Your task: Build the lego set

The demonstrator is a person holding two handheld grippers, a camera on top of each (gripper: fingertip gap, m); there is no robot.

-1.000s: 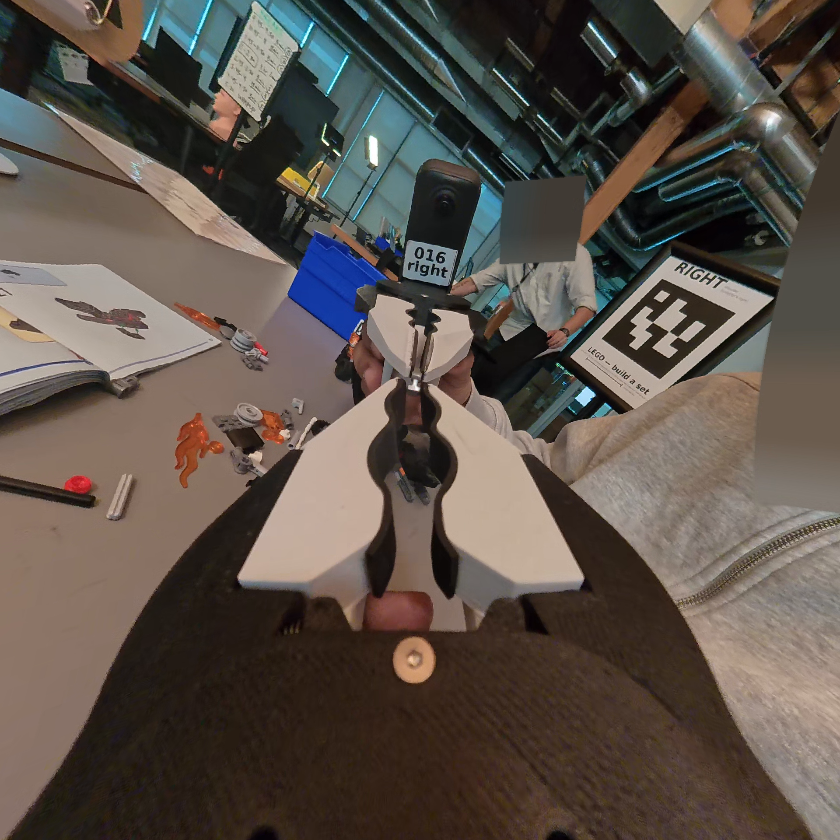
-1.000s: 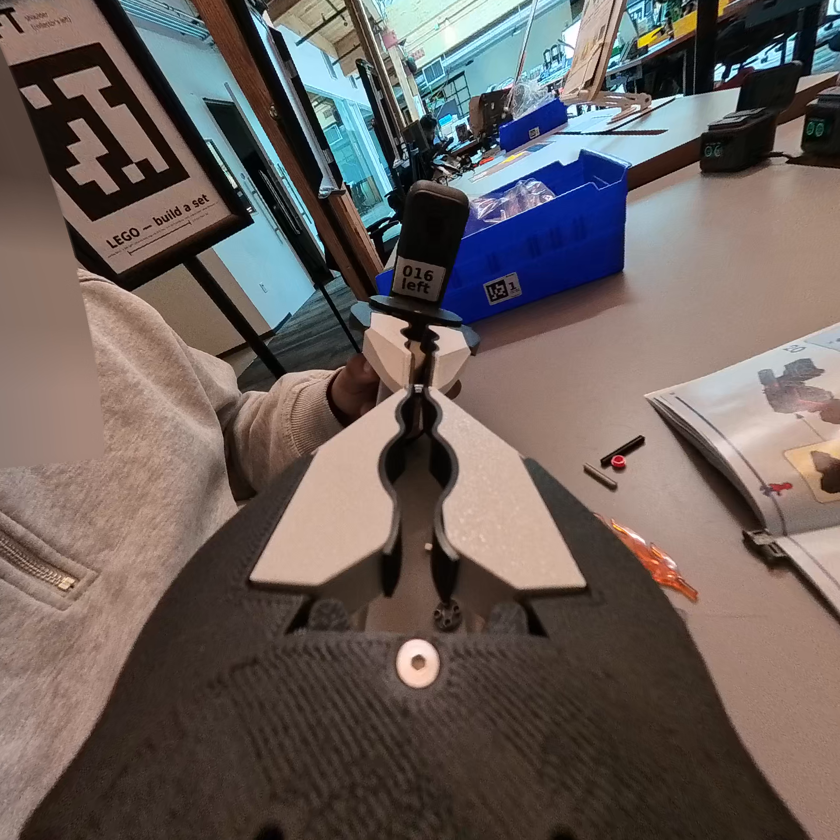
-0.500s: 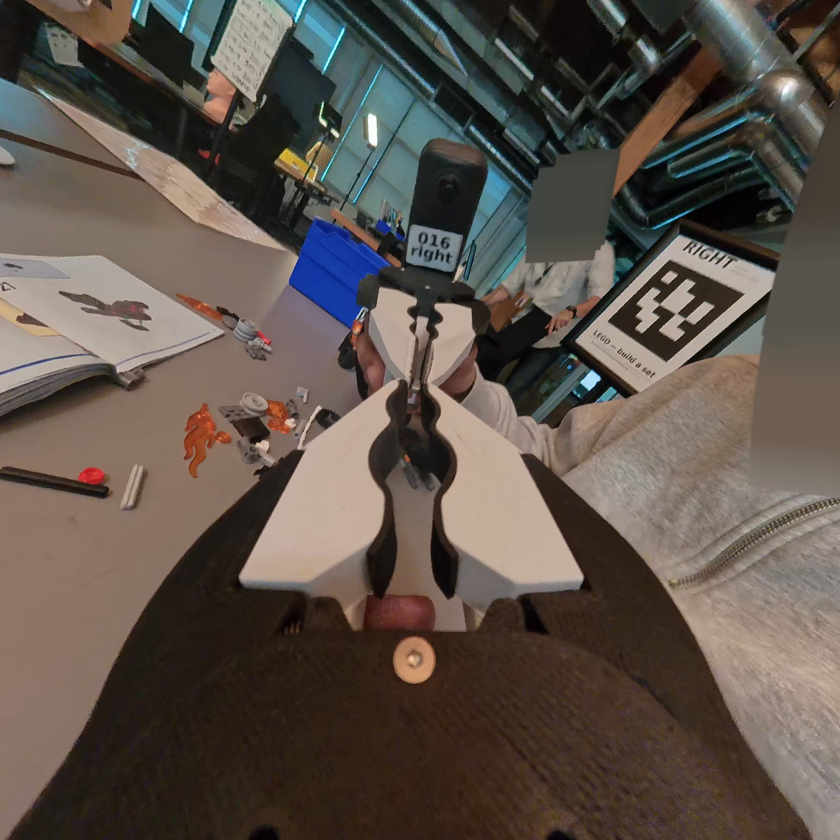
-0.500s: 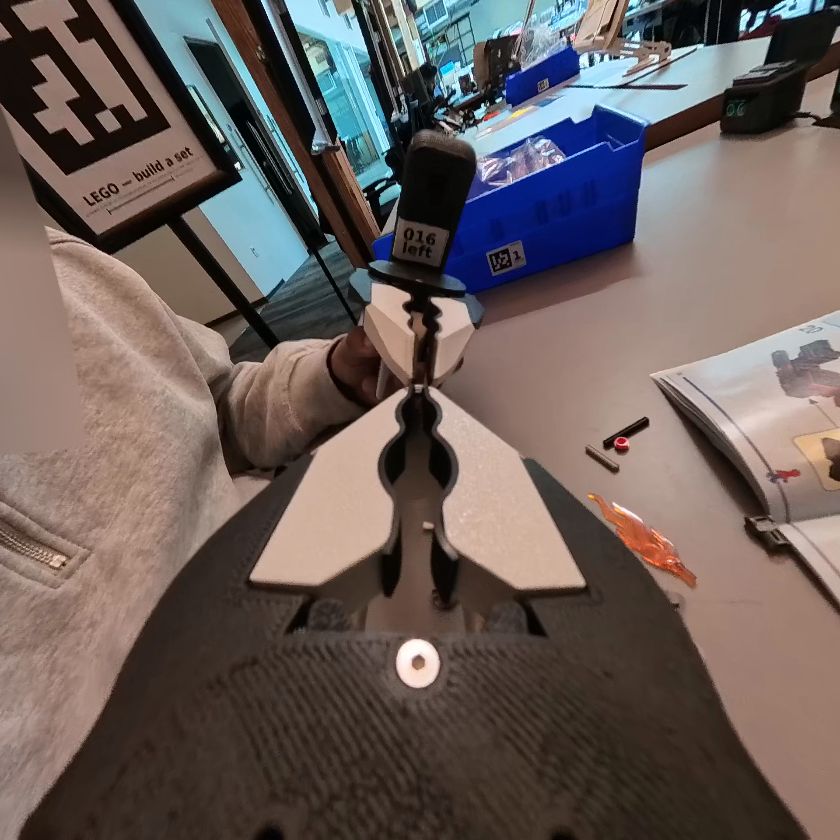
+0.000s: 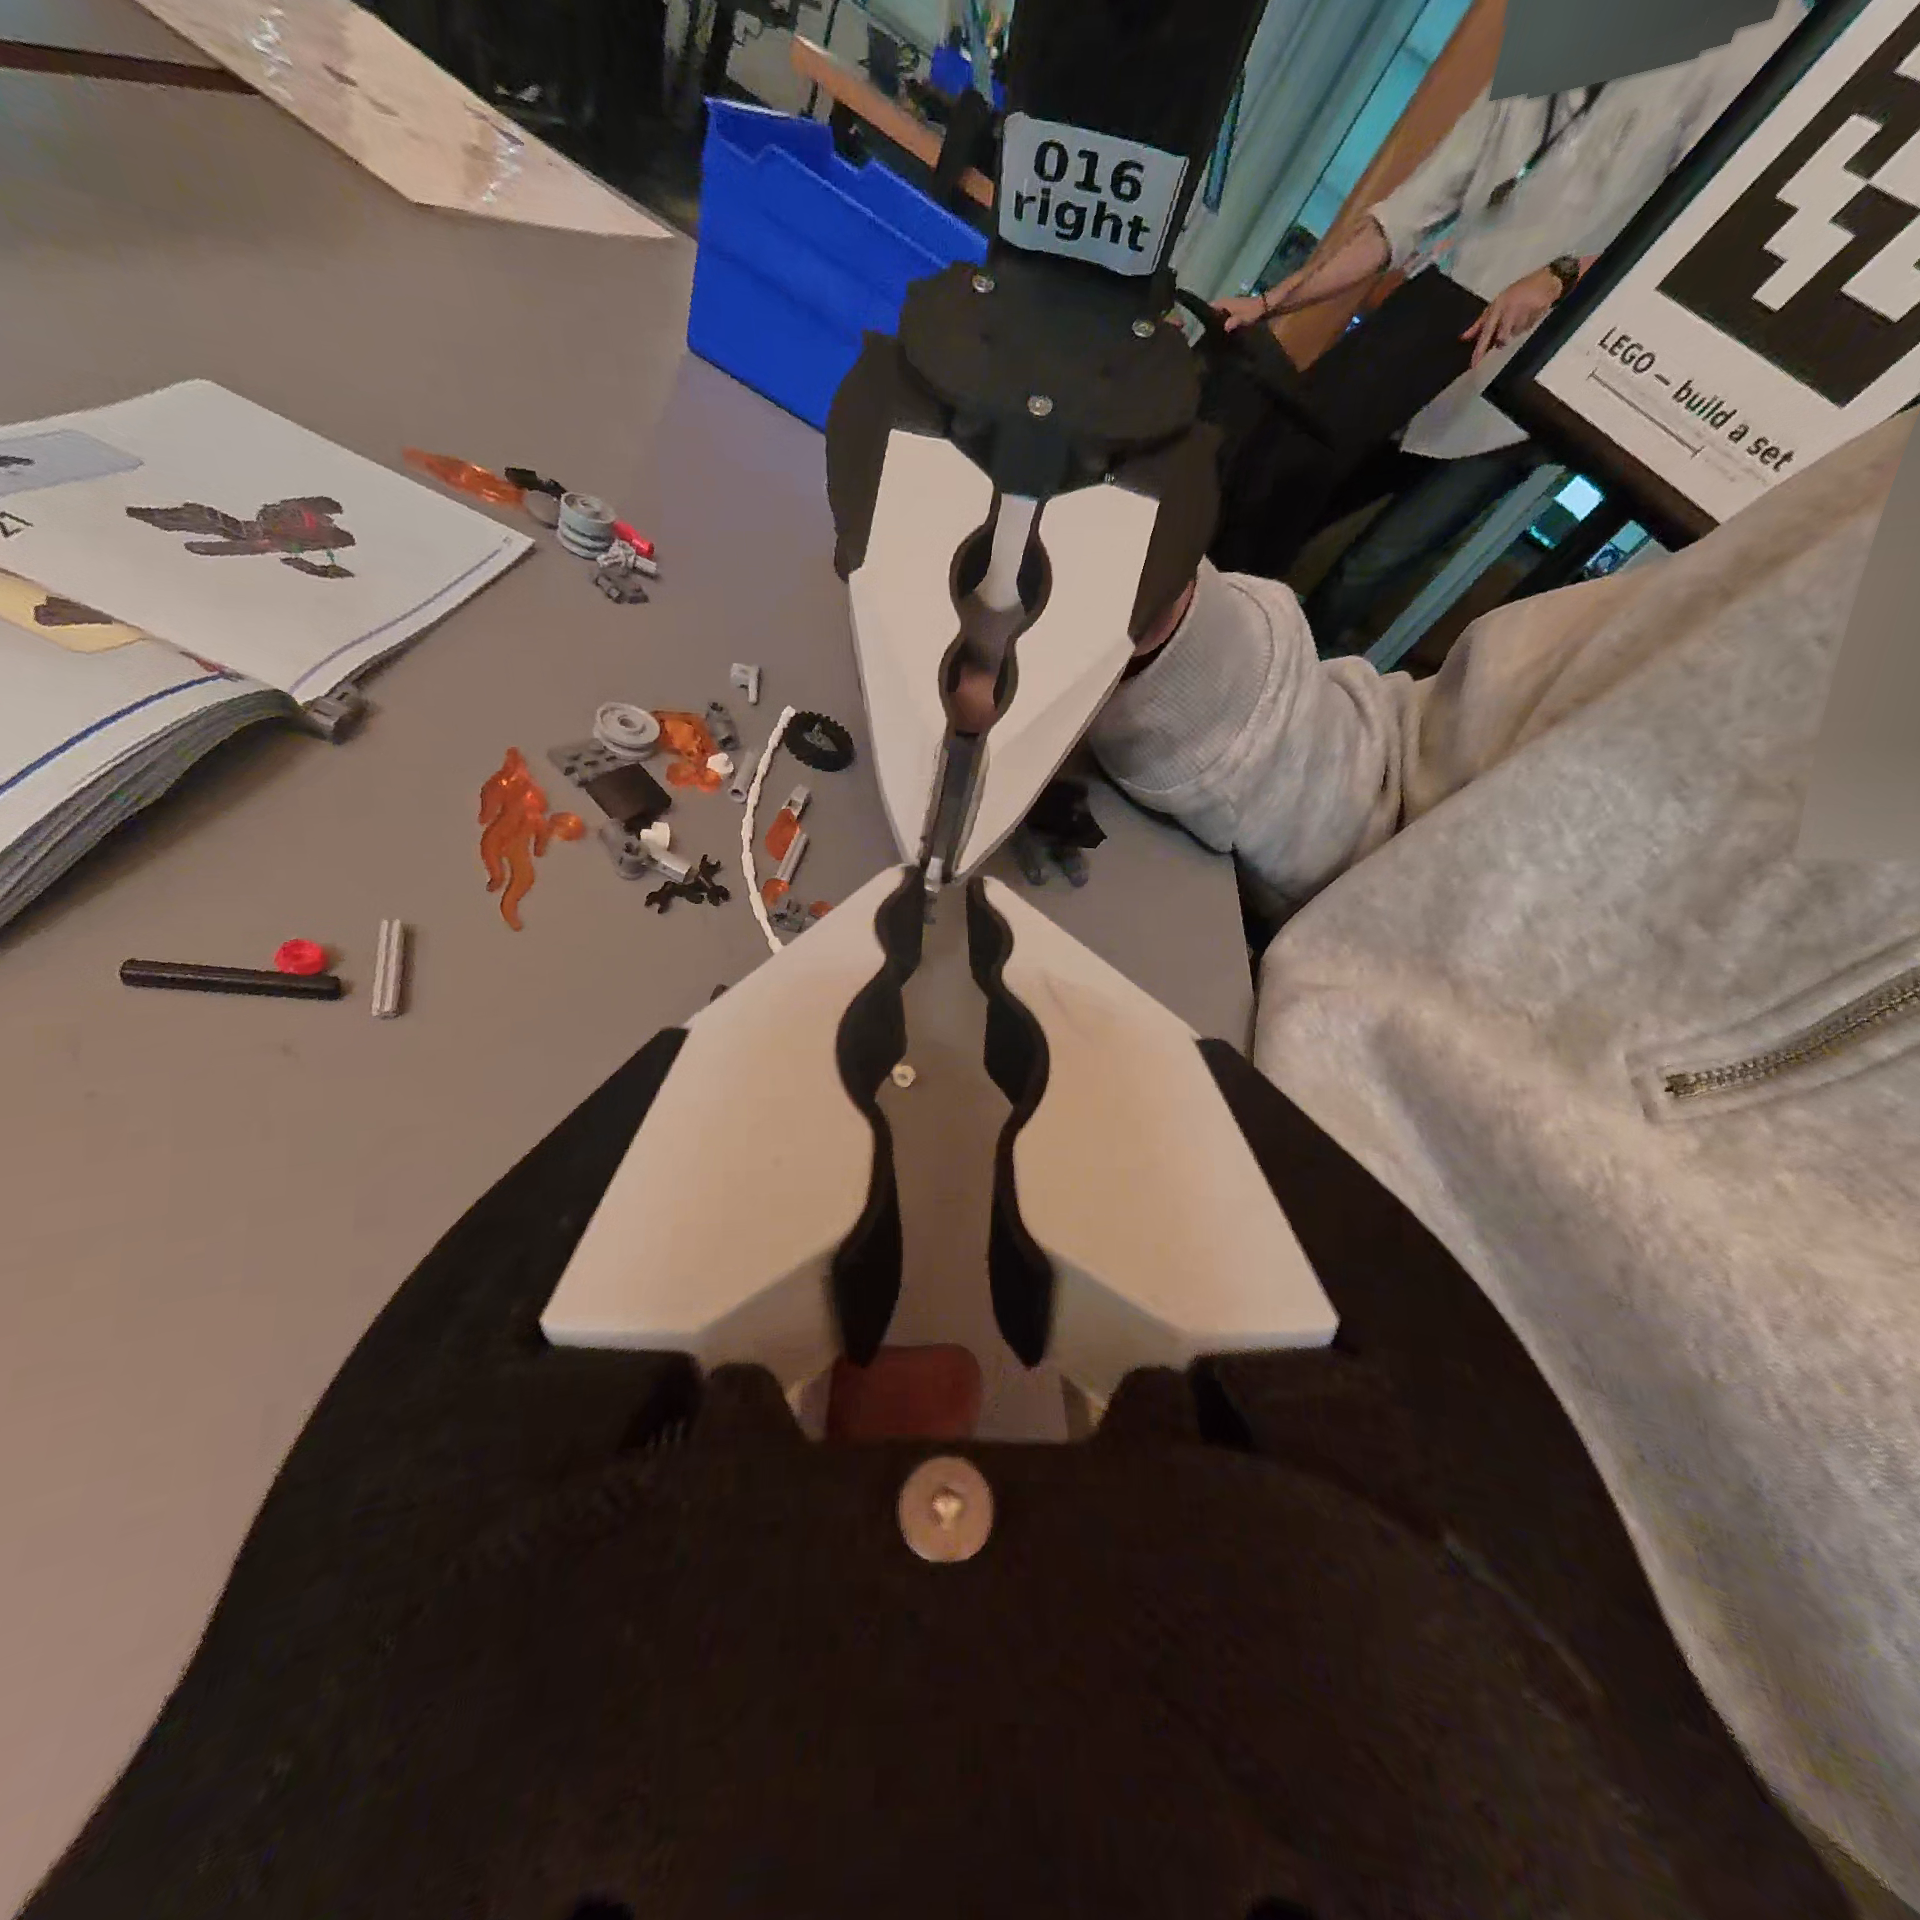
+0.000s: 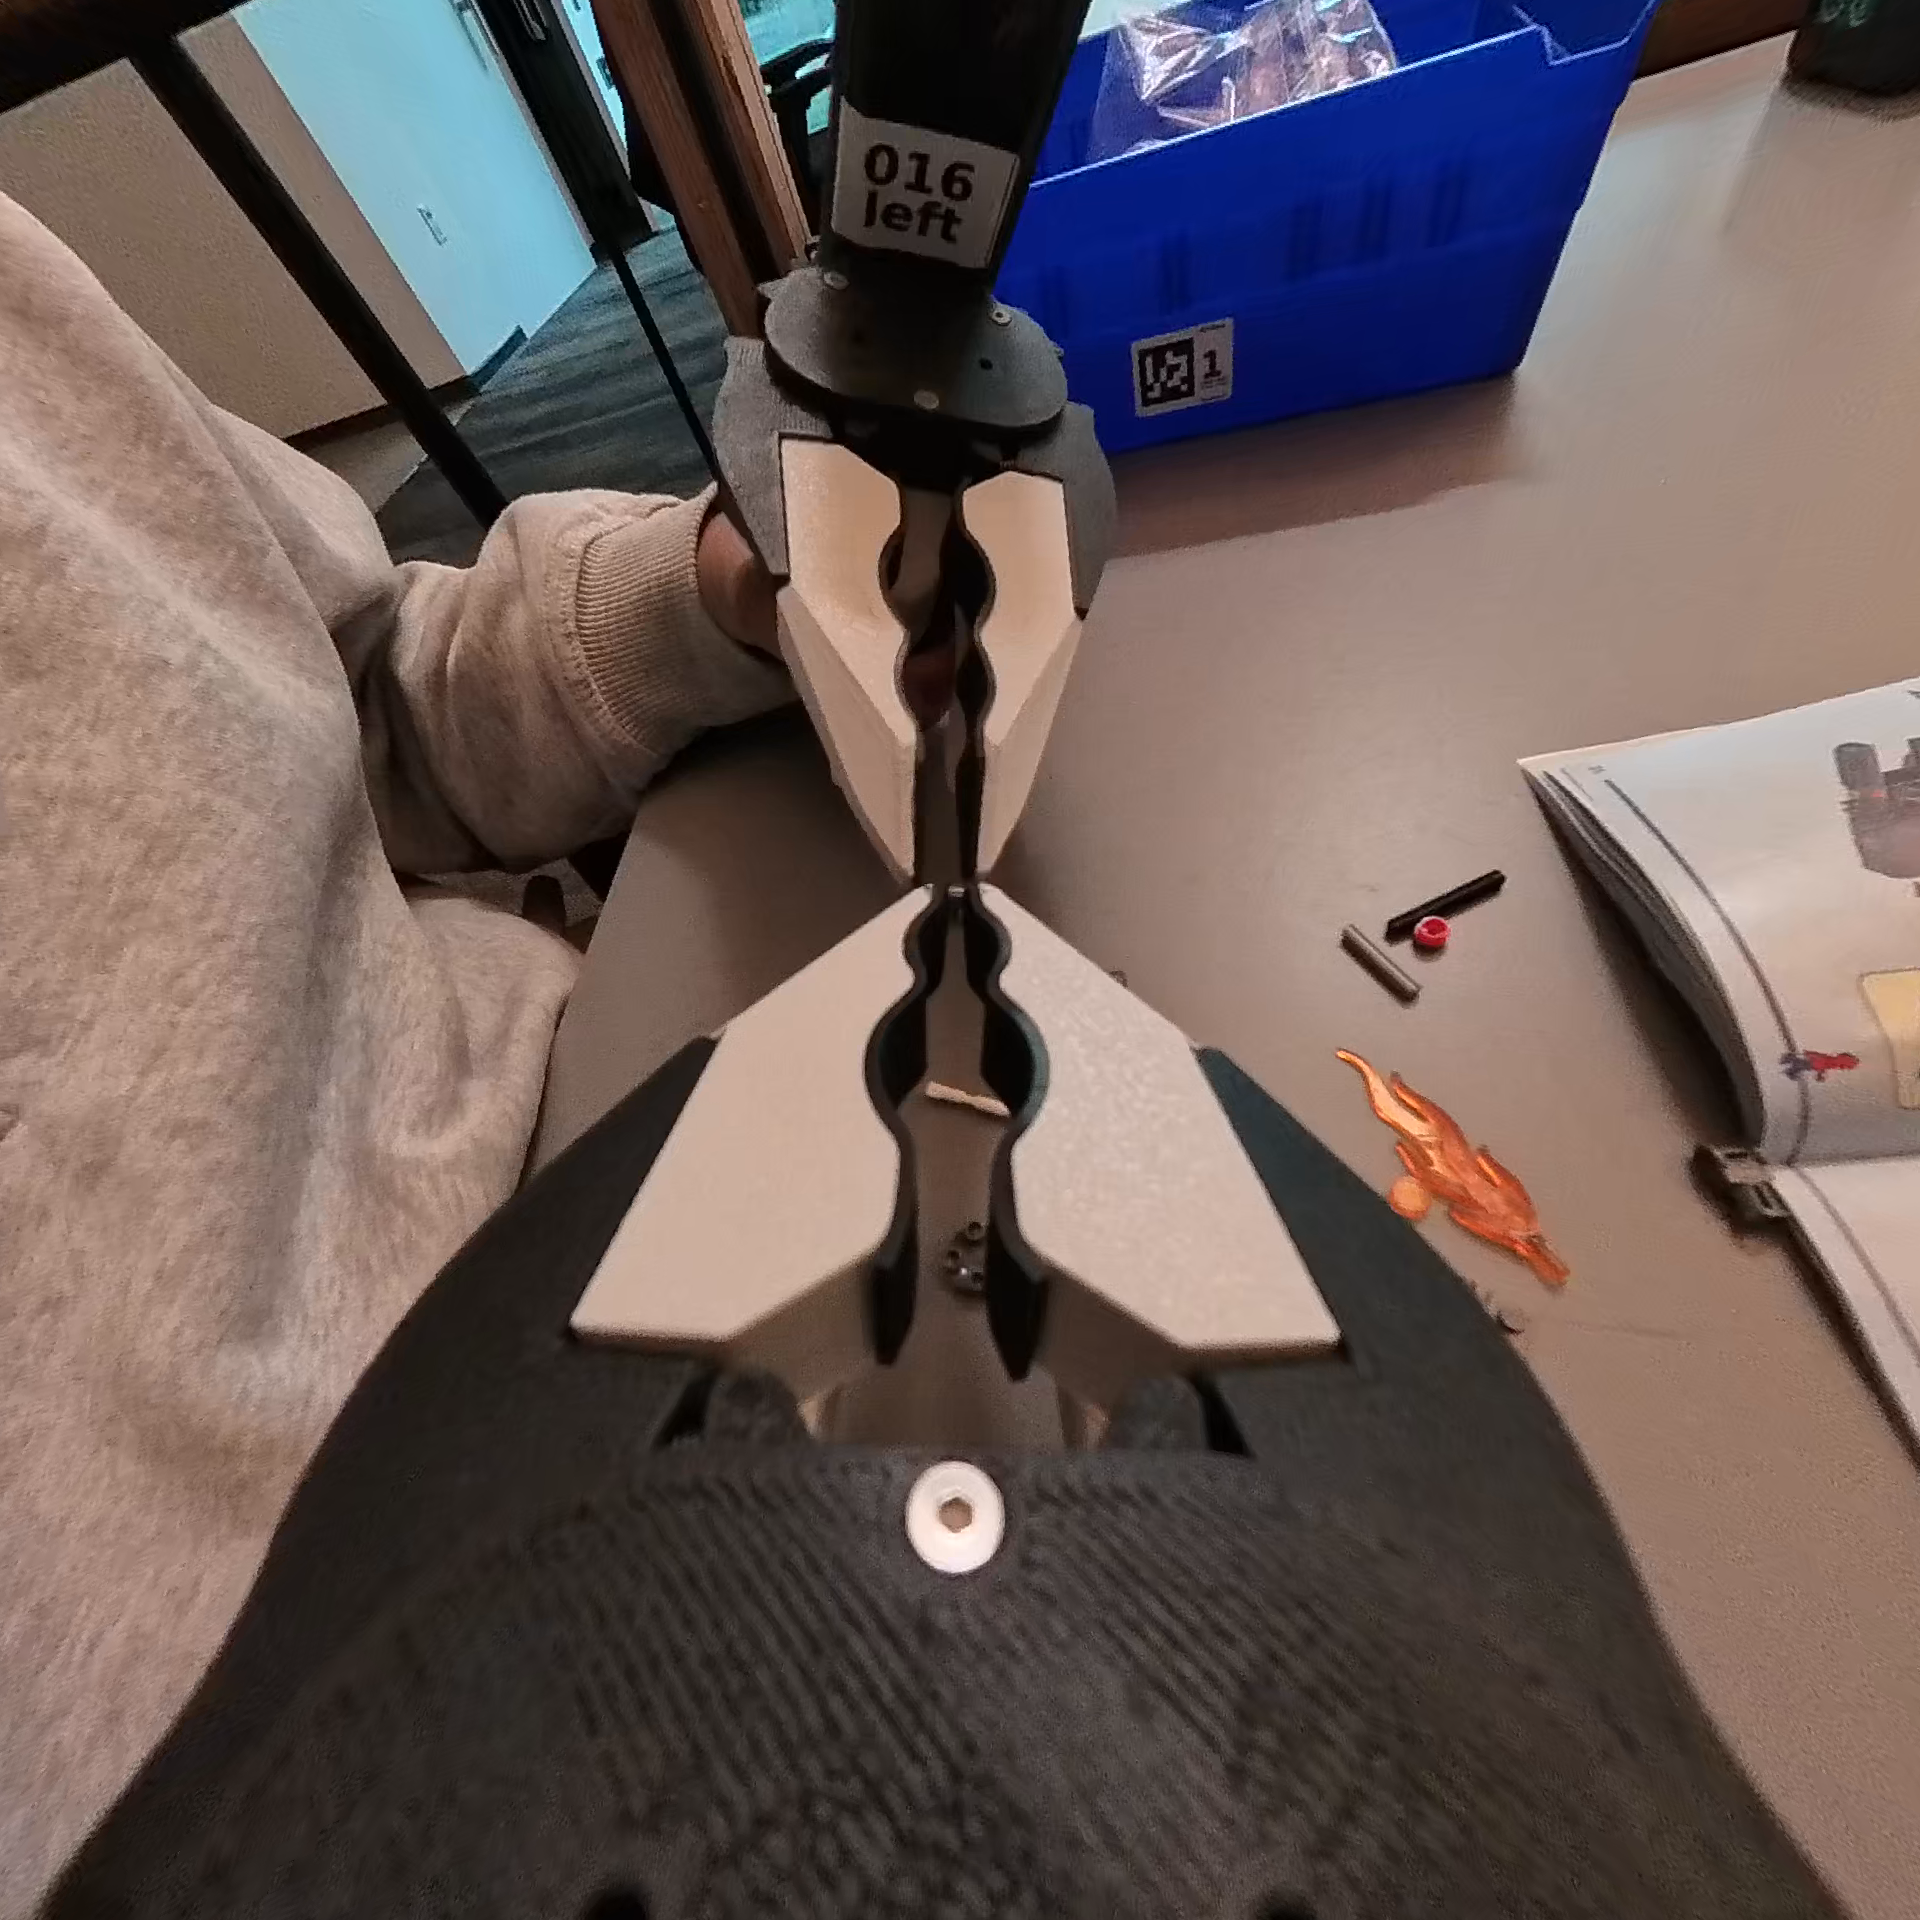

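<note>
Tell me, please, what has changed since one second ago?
The two grippers came closer, tip to tip: the right gripper now meets the left gripper over the table. Both stay closed on something small. The loose pieces and the booklet did not move.

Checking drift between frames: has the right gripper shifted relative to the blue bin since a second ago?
Yes. In the right wrist view, the right gripper has tilted down toward the table; the blue bin now sits higher.

Your two grippers meet tip to tip above the table edge (image 5: 1195, 935), leaving no gap between them. To your left, scattered lego pieces (image 5: 665, 790), a black rod (image 5: 229, 979) and the open booklet (image 5: 208, 582) block the table; bare tabletop lies nearer you.
</note>
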